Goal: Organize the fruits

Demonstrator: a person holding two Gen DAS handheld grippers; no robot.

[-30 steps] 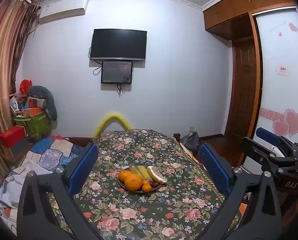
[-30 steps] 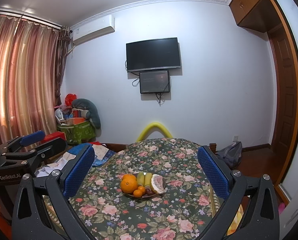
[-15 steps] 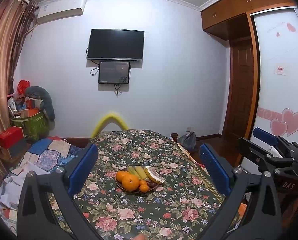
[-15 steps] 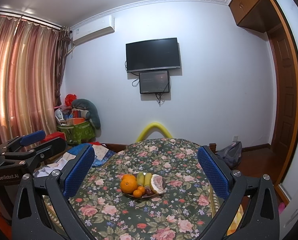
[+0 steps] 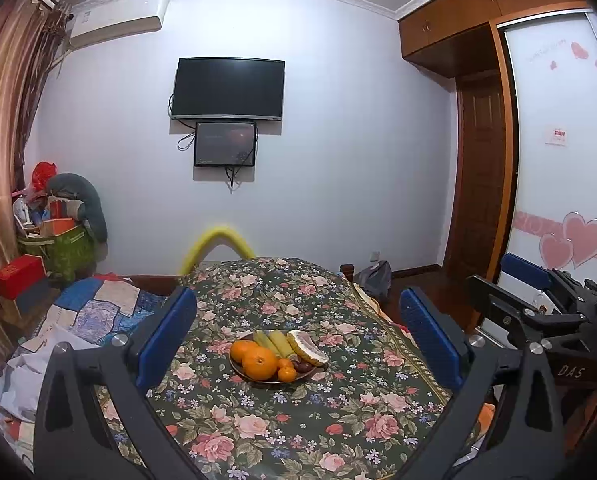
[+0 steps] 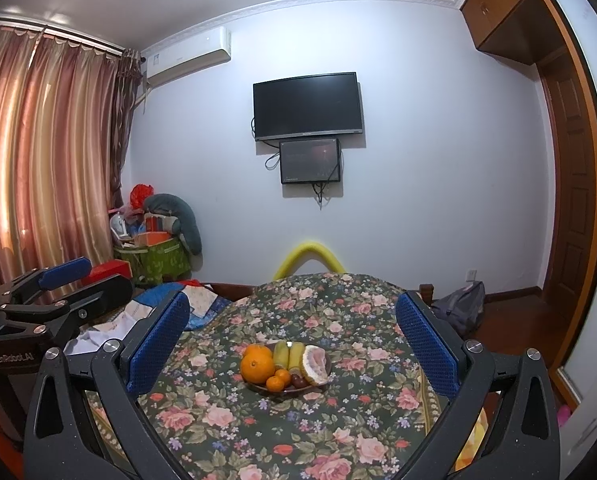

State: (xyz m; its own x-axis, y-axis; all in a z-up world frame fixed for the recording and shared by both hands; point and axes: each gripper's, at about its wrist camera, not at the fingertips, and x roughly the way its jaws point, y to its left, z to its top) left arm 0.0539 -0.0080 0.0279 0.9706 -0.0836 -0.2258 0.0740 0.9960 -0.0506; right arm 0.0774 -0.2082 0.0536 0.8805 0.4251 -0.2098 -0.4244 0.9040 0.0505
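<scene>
A plate (image 5: 258,380) of fruit stands mid-table on a flowered cloth (image 5: 298,420). It holds two big oranges (image 5: 259,363), small tangerines (image 5: 286,374), green-yellow bananas (image 5: 276,342), a pomelo wedge (image 5: 307,347) and dark plums (image 5: 303,367). The same plate (image 6: 254,386) shows in the right wrist view with orange (image 6: 256,364), bananas (image 6: 288,354) and pomelo (image 6: 315,366). My left gripper (image 5: 298,332) is open and empty, well short of the plate. My right gripper (image 6: 292,332) is open and empty too, held back from it.
The right gripper shows at the left view's right edge (image 5: 538,308); the left gripper shows at the right view's left edge (image 6: 50,300). A quilt-covered bed (image 5: 90,312) lies left of the table. A yellow foam arch (image 5: 216,240) stands behind it. A wardrobe (image 5: 558,160) stands at right.
The left wrist view has shifted slightly, so the plate sits a little further left and lower. The right view is nearly unchanged. Both grippers stay open.
</scene>
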